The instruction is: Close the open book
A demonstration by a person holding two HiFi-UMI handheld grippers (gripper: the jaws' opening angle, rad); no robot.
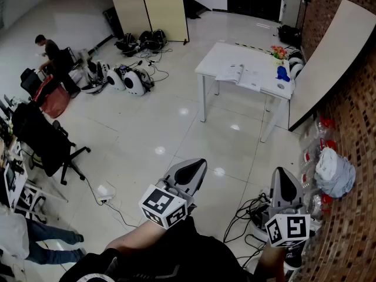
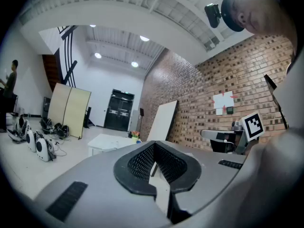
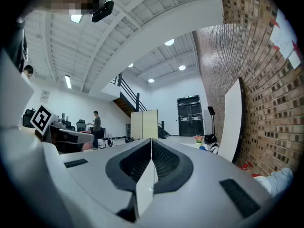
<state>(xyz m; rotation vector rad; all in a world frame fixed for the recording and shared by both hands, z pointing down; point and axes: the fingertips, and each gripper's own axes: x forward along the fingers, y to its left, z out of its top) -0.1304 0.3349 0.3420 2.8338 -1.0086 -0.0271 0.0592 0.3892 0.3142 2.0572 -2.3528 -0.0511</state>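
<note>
Distantly, pages of the open book (image 1: 239, 76) blur.

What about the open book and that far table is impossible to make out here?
- Open book, head view: too small and distant to read its pages.
- Blue thing near it, head view: too small to identify.
- Table, left gripper view: partly hidden behind the left claw; no book distinguishable there.
</note>
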